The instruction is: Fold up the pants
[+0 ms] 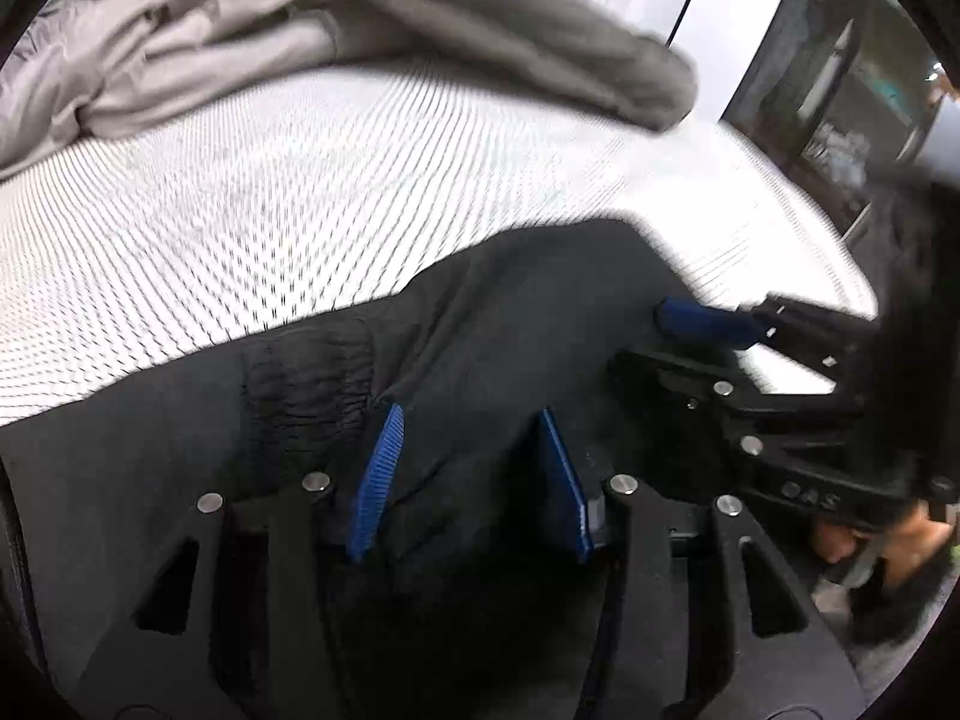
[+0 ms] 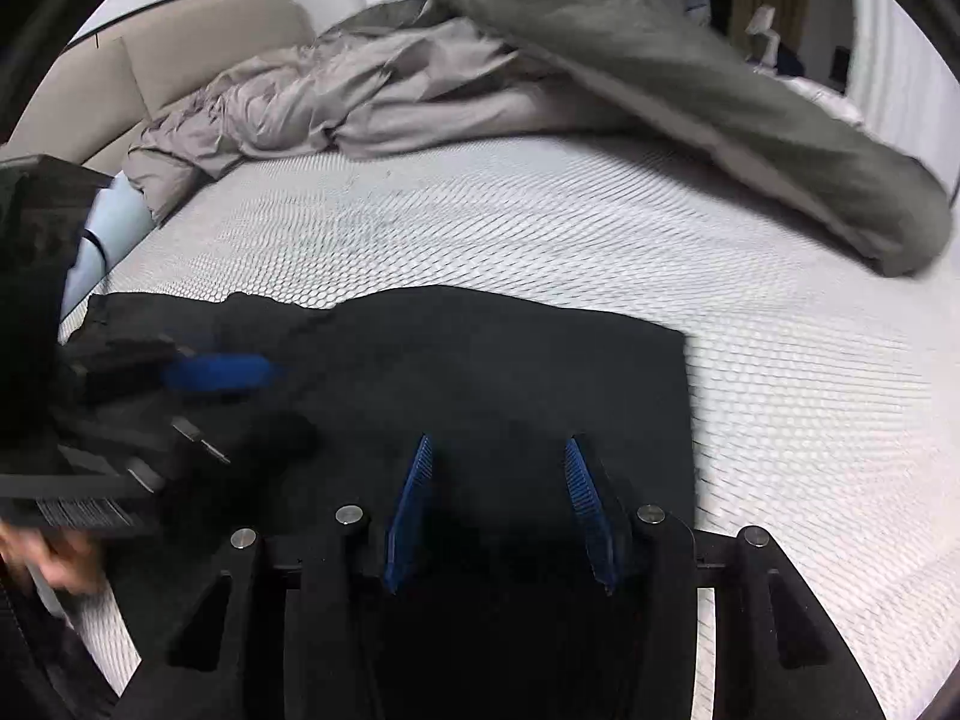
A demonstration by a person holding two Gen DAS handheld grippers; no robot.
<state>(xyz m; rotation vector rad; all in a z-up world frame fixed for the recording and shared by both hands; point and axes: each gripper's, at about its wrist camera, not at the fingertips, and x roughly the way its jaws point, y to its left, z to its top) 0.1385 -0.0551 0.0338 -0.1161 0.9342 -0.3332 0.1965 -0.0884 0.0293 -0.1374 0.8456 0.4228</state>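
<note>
White mesh-patterned mattress (image 2: 540, 228) fills most of both views, on a bed with a beige padded headboard (image 2: 198, 60) at the far left of the right wrist view. Across the far side of the bed lies a rumpled grey duvet (image 2: 690, 90), its lighter underside bunched toward the headboard and one dark end reaching the mattress's right edge.

Nearer the cameras, the black pants (image 2: 480, 372) lie spread flat on the mattress, at its near edge. In the right wrist view their right edge runs straight down beside bare mesh; in the left wrist view a gathered, elastic-looking band (image 1: 306, 384) shows just left of the left tool's fingers.

Both tools sit over the dark cloth, side by side and near each other. The left tool (image 1: 468, 480) has its blue pads apart at a middling gap, with black fabric between and under them; whether the pads press on a fold I cannot tell. The right tool (image 2: 501, 510) stands at a similar middling gap above the pants, and whether it pinches the cloth I cannot tell either.

A hand (image 1: 882, 534) grips the right tool's handle at the left wrist view's right edge.
</note>
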